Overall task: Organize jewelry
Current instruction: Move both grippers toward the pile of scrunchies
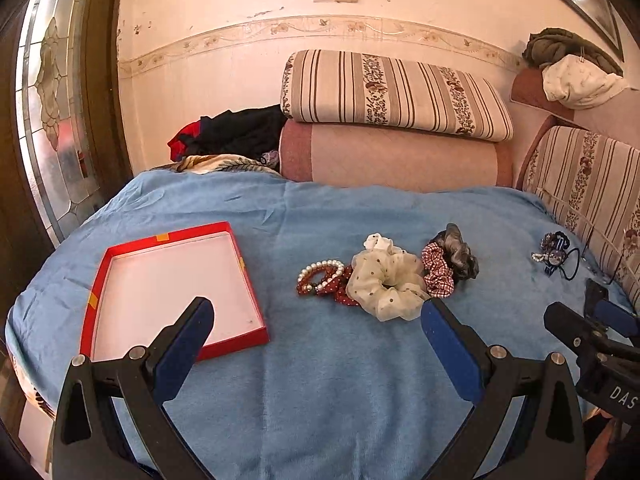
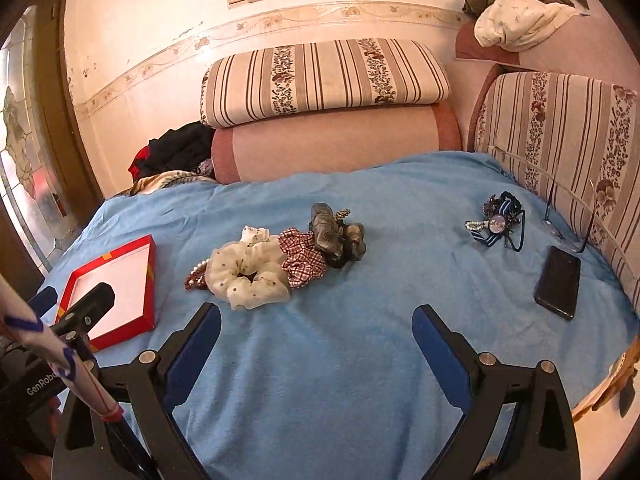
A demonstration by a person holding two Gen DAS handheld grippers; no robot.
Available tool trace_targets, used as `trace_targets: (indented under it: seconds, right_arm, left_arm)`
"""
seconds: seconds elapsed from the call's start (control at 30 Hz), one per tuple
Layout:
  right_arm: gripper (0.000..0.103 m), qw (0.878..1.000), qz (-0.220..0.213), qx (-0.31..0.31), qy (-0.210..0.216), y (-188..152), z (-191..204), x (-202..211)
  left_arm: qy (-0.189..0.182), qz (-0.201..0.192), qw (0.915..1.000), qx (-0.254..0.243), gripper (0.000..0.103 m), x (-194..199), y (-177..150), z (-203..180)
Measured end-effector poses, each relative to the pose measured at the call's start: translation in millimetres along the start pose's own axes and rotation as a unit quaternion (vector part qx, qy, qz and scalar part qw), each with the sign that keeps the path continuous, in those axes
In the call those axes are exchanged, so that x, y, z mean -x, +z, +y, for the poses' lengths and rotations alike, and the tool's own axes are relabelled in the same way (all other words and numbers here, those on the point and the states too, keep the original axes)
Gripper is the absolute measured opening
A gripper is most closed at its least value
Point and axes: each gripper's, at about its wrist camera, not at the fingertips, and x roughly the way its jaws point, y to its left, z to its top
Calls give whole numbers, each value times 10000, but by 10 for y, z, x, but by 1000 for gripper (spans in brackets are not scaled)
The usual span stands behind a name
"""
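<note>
A shallow red box [image 1: 176,292] with a white inside lies on the blue blanket [image 1: 320,380], empty; it also shows at the left of the right wrist view [image 2: 116,292]. A pile lies beside it: pearl and red bead bracelets [image 1: 320,276], a cream dotted scrunchie [image 1: 386,284] [image 2: 248,276], a red checked scrunchie [image 1: 438,268] [image 2: 302,260] and a grey scrunchie [image 1: 458,252] [image 2: 336,236]. A blue ribbon brooch with beads [image 1: 554,256] [image 2: 498,226] lies apart to the right. My left gripper [image 1: 318,320] is open and empty, near the box and pile. My right gripper [image 2: 316,328] is open and empty, in front of the pile.
A black phone [image 2: 558,282] lies on the blanket at the right, near glasses [image 2: 568,216]. Striped cushions [image 1: 392,92] and a pink bolster [image 1: 392,156] line the back; dark clothes [image 1: 232,132] are heaped at the back left. A glass door [image 1: 52,120] stands at the left.
</note>
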Motion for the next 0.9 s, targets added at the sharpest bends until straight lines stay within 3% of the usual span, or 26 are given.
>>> trace_targets:
  seconds: [0.53, 0.73, 0.9]
  right_arm:
    - [99, 9999, 47, 25, 120, -28, 9, 42]
    - [99, 9998, 189, 23, 19, 22, -69, -157]
    - [95, 9995, 257, -117, -109, 194, -274, -421]
  left_arm:
    - [35, 109, 9999, 54, 103, 91, -57, 38]
    - [-214, 221, 9995, 69, 103, -176, 42, 110]
    - [-341, 502, 9975, 364, 103, -575, 131, 441]
